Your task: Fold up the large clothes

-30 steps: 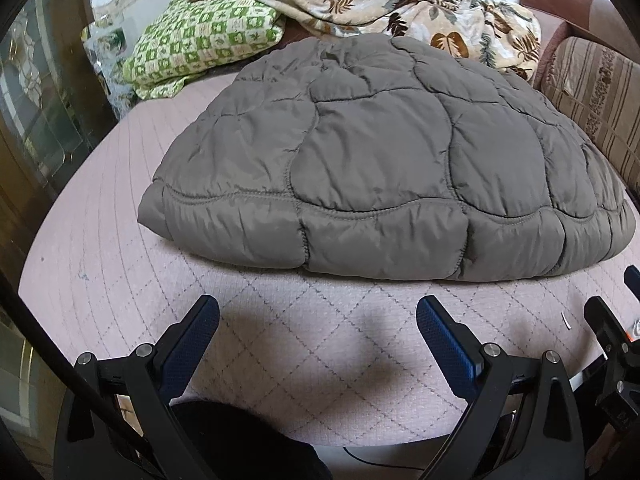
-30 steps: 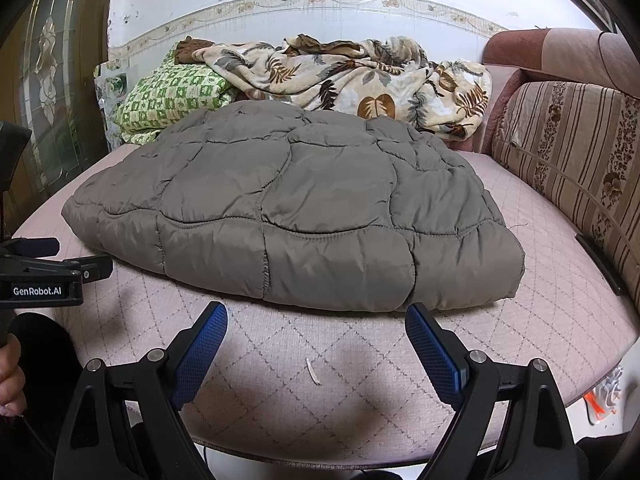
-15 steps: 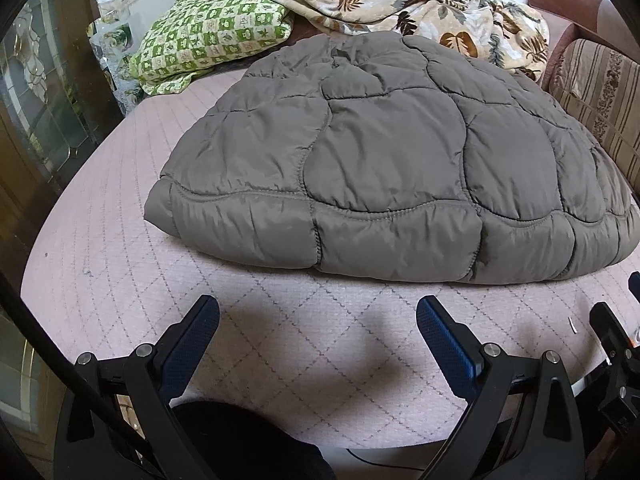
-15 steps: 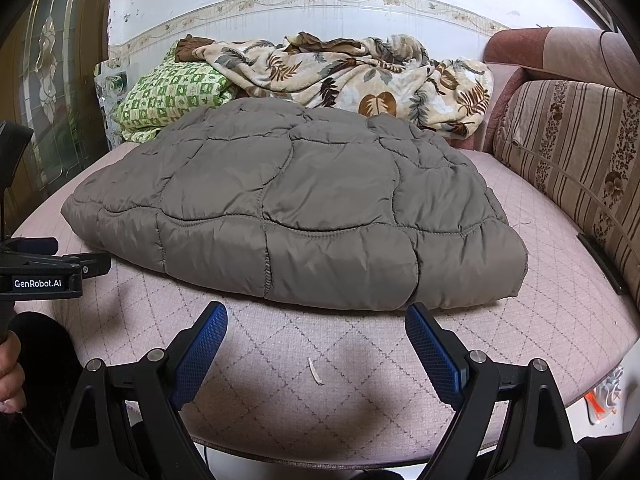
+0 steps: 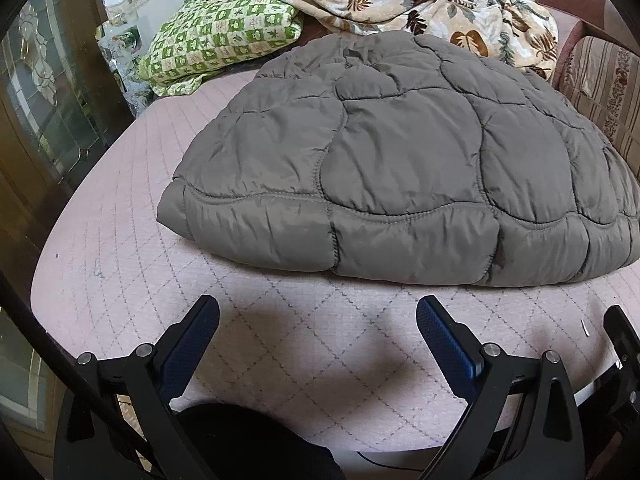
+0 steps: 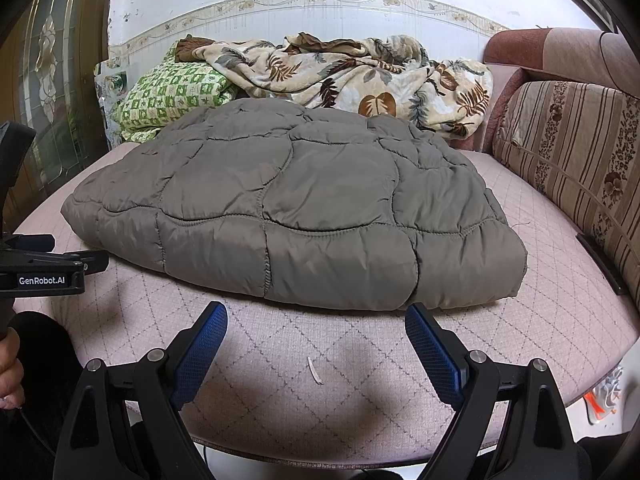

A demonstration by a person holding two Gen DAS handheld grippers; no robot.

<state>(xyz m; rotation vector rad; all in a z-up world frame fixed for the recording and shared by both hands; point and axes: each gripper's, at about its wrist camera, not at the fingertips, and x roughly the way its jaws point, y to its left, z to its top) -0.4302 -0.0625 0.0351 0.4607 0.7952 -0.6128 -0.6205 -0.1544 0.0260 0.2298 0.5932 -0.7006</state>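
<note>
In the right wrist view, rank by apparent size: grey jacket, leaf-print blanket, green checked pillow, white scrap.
1. Grey jacket, though it is nearest.
2. Leaf-print blanket.
3. Green checked pillow, partly hidden by the blanket and jacket.
4. White scrap.

1. Folded quilted jacket (image 6: 296,208) lies on the sofa seat (image 6: 560,312), just ahead of both grippers.
2. Leaf-print blanket (image 6: 360,76) and checked pillow (image 6: 172,96) lie behind the jacket.
3. Backrest cushion (image 6: 572,152) stands right of the right gripper (image 6: 316,336).
4. Left gripper (image 5: 318,328) sits left of it.
</note>
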